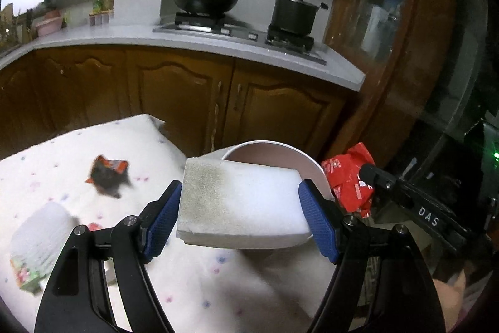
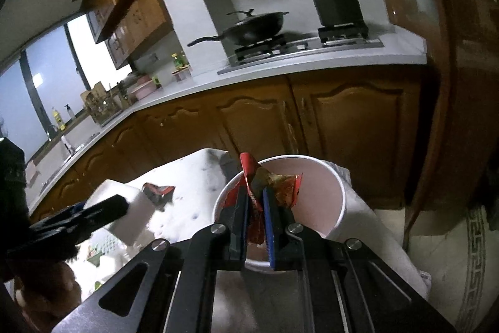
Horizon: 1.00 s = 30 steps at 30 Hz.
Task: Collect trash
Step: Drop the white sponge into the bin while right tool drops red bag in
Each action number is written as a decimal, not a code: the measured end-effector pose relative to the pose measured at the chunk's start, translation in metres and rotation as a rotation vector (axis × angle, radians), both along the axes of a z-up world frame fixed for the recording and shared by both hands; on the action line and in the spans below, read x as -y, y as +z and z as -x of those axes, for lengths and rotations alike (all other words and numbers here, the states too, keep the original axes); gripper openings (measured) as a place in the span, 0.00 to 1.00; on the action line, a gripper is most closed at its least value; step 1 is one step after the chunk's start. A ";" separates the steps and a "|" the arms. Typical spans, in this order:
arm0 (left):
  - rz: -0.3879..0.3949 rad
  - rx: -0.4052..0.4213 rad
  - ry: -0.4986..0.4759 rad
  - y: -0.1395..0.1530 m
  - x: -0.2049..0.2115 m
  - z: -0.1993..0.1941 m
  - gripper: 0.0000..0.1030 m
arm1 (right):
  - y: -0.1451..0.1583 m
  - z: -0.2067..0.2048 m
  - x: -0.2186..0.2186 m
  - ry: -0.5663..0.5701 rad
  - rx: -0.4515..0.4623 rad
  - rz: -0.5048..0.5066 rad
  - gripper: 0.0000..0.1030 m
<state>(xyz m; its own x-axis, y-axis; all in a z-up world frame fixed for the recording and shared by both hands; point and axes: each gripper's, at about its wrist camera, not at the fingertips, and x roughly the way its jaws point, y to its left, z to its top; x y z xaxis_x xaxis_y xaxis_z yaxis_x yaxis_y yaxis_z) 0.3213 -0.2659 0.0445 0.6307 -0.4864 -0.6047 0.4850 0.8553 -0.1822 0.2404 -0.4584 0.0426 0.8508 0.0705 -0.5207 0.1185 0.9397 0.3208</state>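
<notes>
My left jaws (image 1: 240,214) clamp a sponge (image 1: 240,202) at the near rim of the bin (image 2: 340,202), which stands at the counter's (image 1: 193,280) right edge. My right jaws (image 2: 256,222) pinch a wrapper (image 2: 274,186) over its mouth. Best centre each load above the opening before letting go. Another wrapper (image 1: 109,175) waits mid-counter.

A white foam block (image 1: 240,205), matt and porous with a grubby, rough-looking end, sits between ribbed blue rubbery fingers (image 1: 318,223) on matt black arms fastened with bright metal pins. A crinkled, glossy red foil wrapper (image 2: 268,189) hangs over a smooth white paper tub (image 2: 315,198). The surface (image 1: 193,280) wears a soft white cloth dotted pink and blue. Behind, varnished brown wooden cabinets (image 1: 184,95) shine beneath a smooth pale countertop (image 1: 103,36), where a dull black wok (image 1: 202,0) and pot (image 1: 293,11) stand.
</notes>
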 end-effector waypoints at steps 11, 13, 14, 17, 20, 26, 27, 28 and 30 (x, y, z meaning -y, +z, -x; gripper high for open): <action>-0.055 -0.046 -0.007 -0.030 0.042 -0.042 0.74 | -0.020 -0.034 0.022 0.003 -0.041 -0.028 0.09; -0.057 -0.054 -0.012 -0.035 0.046 -0.047 0.75 | -0.026 -0.041 0.025 0.005 -0.054 -0.038 0.09; -0.064 -0.062 -0.016 -0.038 0.049 -0.050 0.76 | -0.028 -0.043 0.027 0.004 -0.057 -0.041 0.09; -0.082 -0.078 -0.026 -0.045 0.055 -0.053 0.76 | -0.034 -0.049 0.030 0.010 -0.072 -0.056 0.14; -0.092 -0.089 -0.030 -0.051 0.057 -0.055 0.77 | -0.039 -0.052 0.032 0.000 -0.085 -0.064 0.22; -0.082 -0.099 -0.017 -0.050 0.048 -0.052 0.80 | -0.037 -0.049 0.036 -0.016 -0.067 -0.079 0.43; -0.077 -0.099 -0.014 -0.049 0.045 -0.051 0.80 | -0.036 -0.047 0.036 -0.015 -0.061 -0.087 0.43; -0.071 -0.097 -0.007 -0.047 0.040 -0.049 0.80 | -0.035 -0.046 0.036 -0.014 -0.058 -0.092 0.43; -0.063 -0.090 0.010 -0.043 0.030 -0.044 0.81 | -0.032 -0.041 0.035 -0.015 -0.047 -0.099 0.45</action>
<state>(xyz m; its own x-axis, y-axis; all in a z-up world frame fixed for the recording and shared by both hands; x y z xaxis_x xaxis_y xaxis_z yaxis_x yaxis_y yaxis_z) 0.3655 -0.2963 0.0014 0.5771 -0.4391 -0.6886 0.4601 0.8714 -0.1701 0.2817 -0.4931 0.0102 0.8269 0.1107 -0.5513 0.1499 0.9016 0.4058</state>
